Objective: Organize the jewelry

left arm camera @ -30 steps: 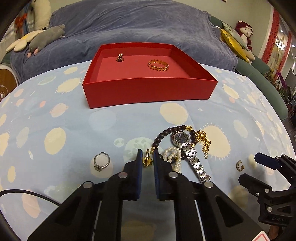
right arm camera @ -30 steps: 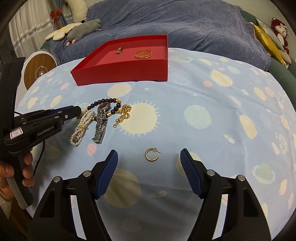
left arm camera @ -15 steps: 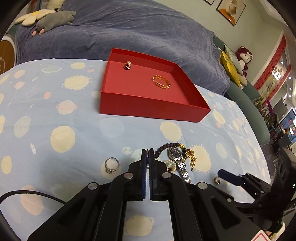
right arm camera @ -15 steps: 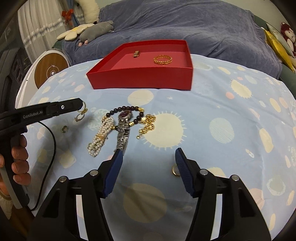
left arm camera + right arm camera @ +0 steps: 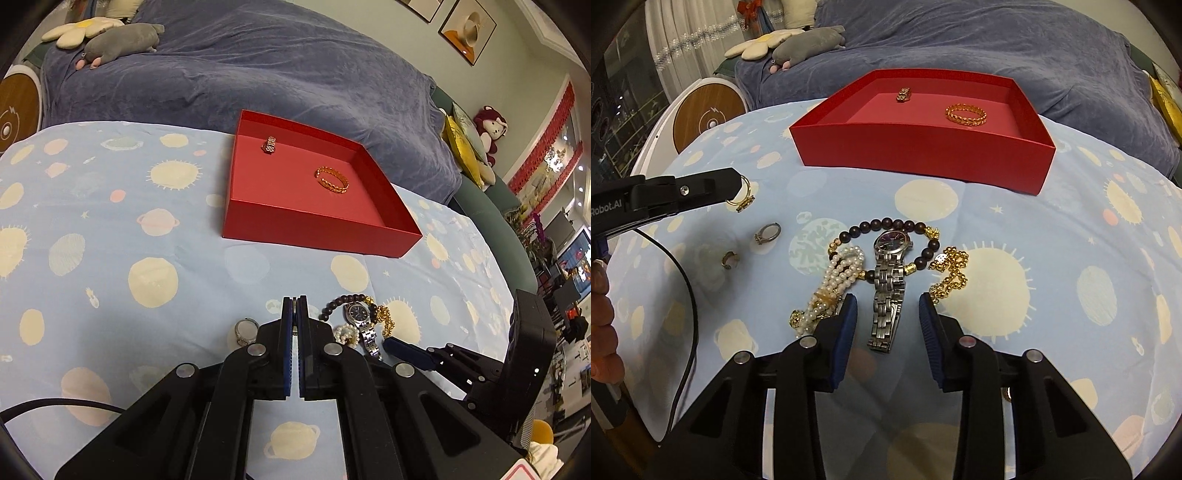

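Two pieces are shown already stowed in the red box (image 5: 923,155), which stands toward the far edge of the worktop (image 5: 1108,258): a gold band (image 5: 966,115) and a small chain-link piece (image 5: 904,94). The left claw (image 5: 738,184) is clenched on a gold earring (image 5: 744,199) lifted clear of the cloth, judged to be the next deposit. The right claw (image 5: 888,314), its jaws just narrowed but not yet pressing, straddles the strap of the wristwatch (image 5: 890,273); the pearl bracelet (image 5: 831,288), dark bead bracelet (image 5: 886,225), gold chain (image 5: 951,273), silver ring (image 5: 768,232) and a small ear cuff (image 5: 729,260) remain loose near the front edge.
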Motion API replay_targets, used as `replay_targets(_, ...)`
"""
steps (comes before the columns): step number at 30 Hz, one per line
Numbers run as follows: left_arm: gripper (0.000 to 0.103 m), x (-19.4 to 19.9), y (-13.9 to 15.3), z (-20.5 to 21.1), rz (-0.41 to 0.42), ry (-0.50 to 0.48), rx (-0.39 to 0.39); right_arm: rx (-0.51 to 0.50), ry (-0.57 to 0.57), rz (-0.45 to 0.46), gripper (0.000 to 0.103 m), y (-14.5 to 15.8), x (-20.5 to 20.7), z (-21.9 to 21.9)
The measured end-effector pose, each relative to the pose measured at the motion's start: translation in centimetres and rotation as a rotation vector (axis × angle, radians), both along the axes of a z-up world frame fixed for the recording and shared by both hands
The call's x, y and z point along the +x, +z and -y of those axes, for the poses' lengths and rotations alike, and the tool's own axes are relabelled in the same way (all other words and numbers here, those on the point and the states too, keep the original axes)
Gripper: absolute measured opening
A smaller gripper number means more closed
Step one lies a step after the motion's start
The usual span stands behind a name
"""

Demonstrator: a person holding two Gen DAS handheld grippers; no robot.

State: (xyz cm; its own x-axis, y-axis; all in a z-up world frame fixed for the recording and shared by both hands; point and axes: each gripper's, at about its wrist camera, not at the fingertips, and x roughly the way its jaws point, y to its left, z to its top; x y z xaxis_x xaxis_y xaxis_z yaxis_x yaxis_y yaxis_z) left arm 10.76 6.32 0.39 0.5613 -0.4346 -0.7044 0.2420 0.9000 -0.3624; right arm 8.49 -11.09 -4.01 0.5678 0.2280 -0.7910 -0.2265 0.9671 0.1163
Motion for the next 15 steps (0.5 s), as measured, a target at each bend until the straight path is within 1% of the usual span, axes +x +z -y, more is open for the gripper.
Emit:
replay_targets(2,0.000,0.0,-0.1,0.1,-0.003,-0.002,0.001,-0.009,0.003,0.009,0.030,0.0,0.1,-0.2)
replay_targets(6,0.000,-0.2,-0.3,0.4,-0.008,-0.007,0.008,-0.021,-0.003,0.021,0.011,-0.1,0.2,0.0)
replay_targets(11,0.000,-0.3,-0.5,0.7,-0.009,-0.015,0.024,0.007,-0.013,0.015,0.010,0.3,0.0,0.6)
replay_targets(13,0.000,-0.3,-0.5,0.8,-0.004,-0.019,0.038,0.031,-0.020,0.012,0.010,0.9,-0.2,1.0)
replay_targets(15,0.000,-0.3,-0.5,0.6,-0.004,-0.019,0.035,0.053,-0.027,0.021,0.010,1.8,-0.6,1.4)
